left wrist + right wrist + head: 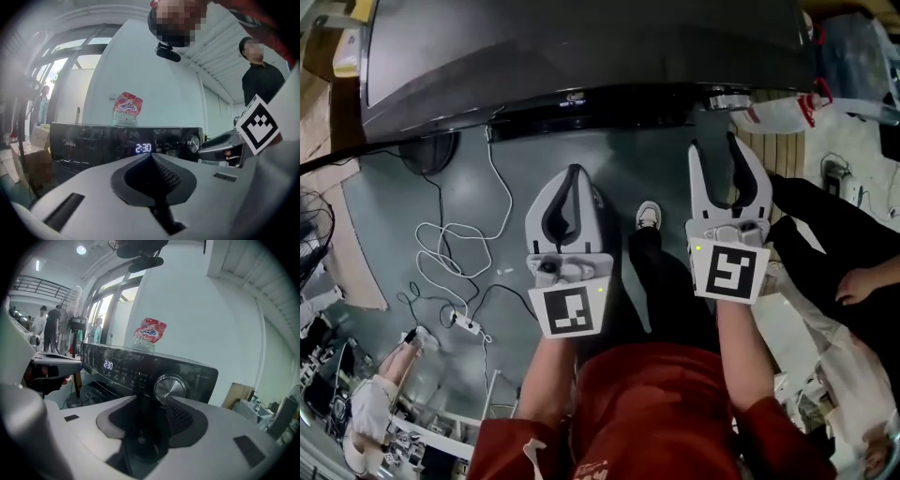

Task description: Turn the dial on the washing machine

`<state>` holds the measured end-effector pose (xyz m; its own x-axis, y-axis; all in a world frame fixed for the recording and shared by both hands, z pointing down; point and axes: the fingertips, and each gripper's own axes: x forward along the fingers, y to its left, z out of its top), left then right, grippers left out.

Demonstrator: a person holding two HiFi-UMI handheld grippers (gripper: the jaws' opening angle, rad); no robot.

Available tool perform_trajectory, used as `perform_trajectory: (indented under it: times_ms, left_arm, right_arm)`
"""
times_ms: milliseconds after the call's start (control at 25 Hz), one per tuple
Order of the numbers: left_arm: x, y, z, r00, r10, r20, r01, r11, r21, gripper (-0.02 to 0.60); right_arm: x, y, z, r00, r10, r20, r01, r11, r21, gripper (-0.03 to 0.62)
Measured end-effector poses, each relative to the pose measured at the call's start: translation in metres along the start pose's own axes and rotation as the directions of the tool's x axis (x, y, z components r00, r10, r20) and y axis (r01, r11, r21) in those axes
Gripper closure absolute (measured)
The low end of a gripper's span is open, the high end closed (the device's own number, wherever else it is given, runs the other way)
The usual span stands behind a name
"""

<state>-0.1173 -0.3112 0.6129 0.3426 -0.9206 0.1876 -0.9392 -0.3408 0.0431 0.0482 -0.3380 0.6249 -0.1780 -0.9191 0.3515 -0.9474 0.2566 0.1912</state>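
Grey floor, one dial (silver), two tools

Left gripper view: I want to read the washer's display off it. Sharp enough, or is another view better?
Left gripper view: the lit display reads sharply, though window glare hazes the left edge. Right gripper view: the display is smaller and slanted; the dial is crisp, with a bright sheen. Head view: the washing machine bows from wide-angle distortion, its display unreadable.
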Motion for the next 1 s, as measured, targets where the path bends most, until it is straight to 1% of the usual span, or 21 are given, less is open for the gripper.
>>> perform_trajectory:
  times_ms: [40, 160, 200, 320, 480, 600, 680, 720, 800, 1000]
  left_arm:
    - [0.000, 0.000, -0.001, 1.000, -0.001, 0.000, 0.001, 1.000, -0.001, 0.572]
    - [0.000, -0.001, -0.002, 1.000, -0.003, -0.003, 0.003, 1.000, -0.006, 0.572]
    - [0.000, -0.001, -0.003, 1.000, -0.005, -0.003, 0.005, 1.000, -0.007, 0.572]
    - [-0.002, -0.001, -0.004, 1.000, -0.010, -0.006, 0.010, 1.000, -0.009, 0.572]
    - [-0.003, 0.001, -0.005, 1.000, -0.008, -0.006, 0.007, 1.000, -0.014, 0.572]
    - [-0.003, 0.001, -0.004, 1.000, -0.006, -0.004, 0.006, 1.000, -0.014, 0.572]
    - [-0.003, 0.001, -0.004, 1.000, -0.007, -0.006, 0.007, 1.000, -0.015, 0.572]
    - [-0.002, 0.001, -0.004, 1.000, -0.007, -0.007, 0.007, 1.000, -0.015, 0.572]
    - [-0.001, 0.000, -0.004, 1.000, -0.008, -0.006, 0.008, 1.000, -0.016, 0.572]
    - [0.000, -0.002, -0.004, 1.000, -0.010, -0.008, 0.010, 1.000, -0.021, 0.572]
  right_arm:
    - [0.002, -0.001, 0.000, 1.000, -0.008, -0.007, 0.008, 1.000, -0.004, 0.378]
    - [0.009, -0.009, 0.001, 0.999, -0.041, -0.021, 0.041, 0.999, -0.035, 0.323]
    - [0.011, -0.012, 0.002, 0.998, -0.056, -0.023, 0.055, 0.998, -0.043, 0.310]
    - [0.016, -0.022, 0.006, 0.995, -0.100, -0.023, 0.098, 0.993, -0.059, 0.300]
    - [0.022, -0.031, 0.014, 0.991, -0.131, -0.007, 0.129, 0.985, -0.112, 0.295]
    - [0.028, -0.033, 0.014, 0.991, -0.130, -0.020, 0.125, 0.978, -0.169, 0.292]
    - [0.032, -0.032, 0.012, 0.991, -0.128, -0.029, 0.120, 0.975, -0.188, 0.292]
    - [0.033, -0.032, 0.012, 0.991, -0.128, -0.030, 0.120, 0.974, -0.192, 0.292]
    - [0.033, -0.033, 0.011, 0.991, -0.131, -0.032, 0.122, 0.975, -0.188, 0.315]
    - [0.033, -0.034, 0.012, 0.992, -0.124, -0.028, 0.118, 0.979, -0.169, 0.318]
